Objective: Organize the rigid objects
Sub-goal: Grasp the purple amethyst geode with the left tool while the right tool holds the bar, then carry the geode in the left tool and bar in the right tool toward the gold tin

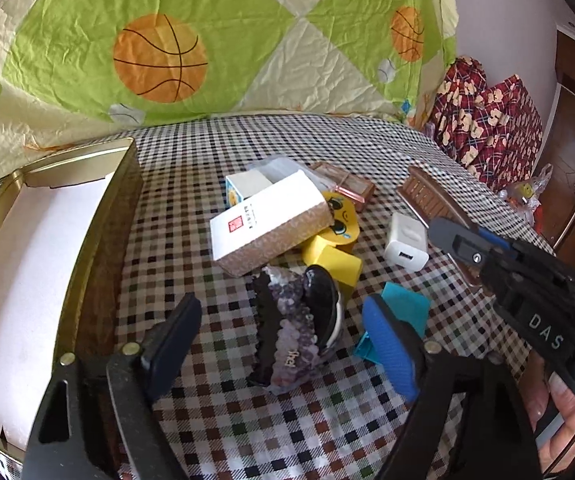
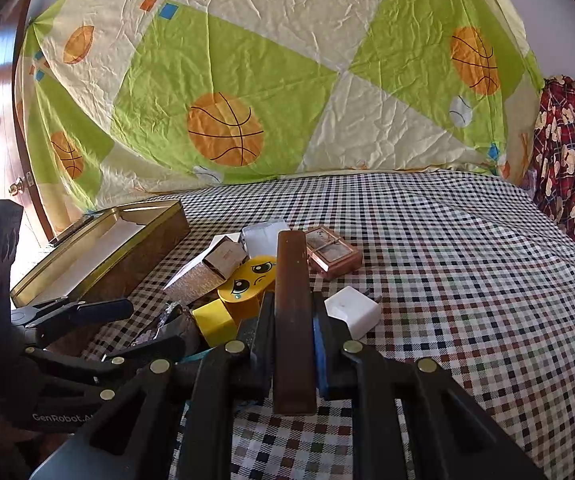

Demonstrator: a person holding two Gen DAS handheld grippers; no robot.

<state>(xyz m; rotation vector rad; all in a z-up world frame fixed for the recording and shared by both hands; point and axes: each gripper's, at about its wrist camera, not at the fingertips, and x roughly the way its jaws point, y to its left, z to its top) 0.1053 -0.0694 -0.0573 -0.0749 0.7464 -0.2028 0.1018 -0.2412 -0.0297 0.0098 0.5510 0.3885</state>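
One brown bar (image 2: 293, 320) clamped in right tool (image 2: 293, 344); left tool (image 1: 283, 344) agape over perhaps one amethyst chunk (image 1: 287, 328).

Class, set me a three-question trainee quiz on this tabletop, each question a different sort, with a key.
1. True or false: the right hand-held gripper is shut on the brown wooden bar.
2. Multiple choice: the left hand-held gripper is A) open, B) shut on the white charger.
3. Fill in: the gold-rimmed box has its lid ___.

Key: 1 true; 2 A; 3 off.
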